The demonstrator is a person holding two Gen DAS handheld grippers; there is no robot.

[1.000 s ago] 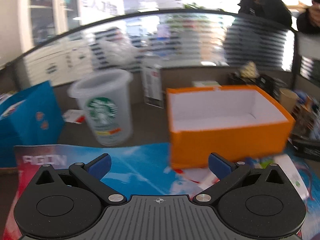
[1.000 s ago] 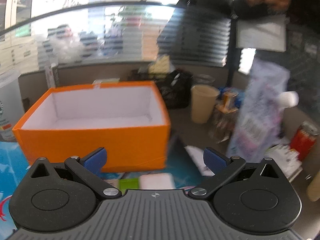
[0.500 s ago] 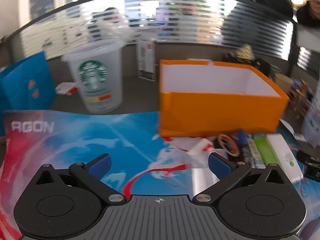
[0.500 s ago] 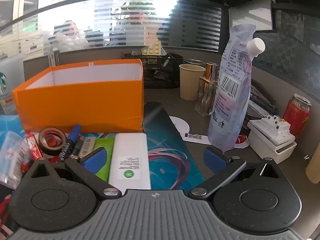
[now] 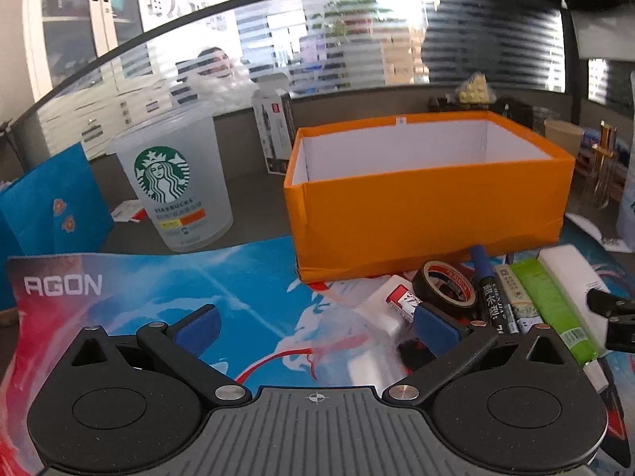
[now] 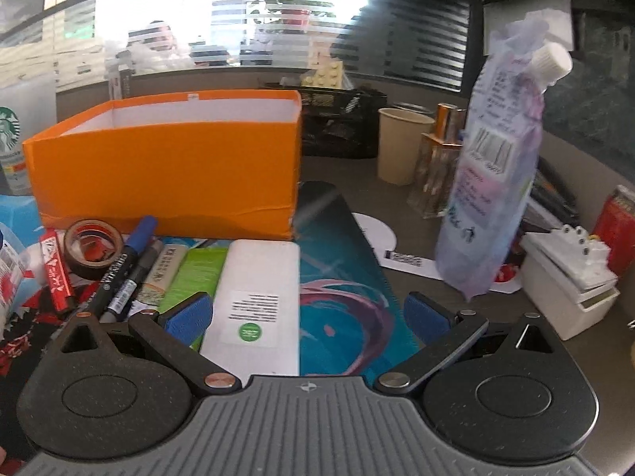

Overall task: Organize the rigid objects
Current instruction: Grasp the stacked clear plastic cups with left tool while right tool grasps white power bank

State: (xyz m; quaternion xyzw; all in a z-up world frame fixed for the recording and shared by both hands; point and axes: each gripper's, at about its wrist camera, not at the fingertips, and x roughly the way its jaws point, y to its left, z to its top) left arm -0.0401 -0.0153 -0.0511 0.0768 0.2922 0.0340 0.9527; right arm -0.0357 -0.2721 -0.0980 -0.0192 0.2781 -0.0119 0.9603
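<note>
desk (image 6: pixel 416 182) grey, half covered by a colourful printed mat (image 5: pixel 131 277); on the mat an open orange box (image 5: pixel 428 206), white inside, nothing seen in it from these angles, probably set there as the bin for the loose things

starbucks cup (image 5: pixel 174 182) upright off the box's left corner, on bare desk at the mat's far edge, out of the working lane; purple spout pouch (image 6: pixel 496 182) standing right of the mat, apart from the pile

loose rigid items bunched on the mat just in front of the box, lying lengthwise side by side, handy for picking one at a time: white slab with a green sticker (image 6: pixel 258 301), green packet (image 6: pixel 190 277) touching its left edge, blue-capped marker (image 6: pixel 127 261), roll of dark tape (image 6: pixel 93 246) lying flat, red stick (image 6: pixel 55 273) furthest left

right tongs (image 6: pixel 305 317) spread wide, gripping nothing, low over the mat; white slab directly beneath the left pad (image 6: pixel 190 317) and running forward between the pads, so likely first to be taken

left tongs (image 5: pixel 313 329) likewise apart and unloaded, over bare mat; tape roll (image 5: pixel 444 285) and a white wrapped piece (image 5: pixel 389 309) just ahead of the right pad (image 5: pixel 432 329), box beyond them

nothing boxed yet, by the look of it
</note>
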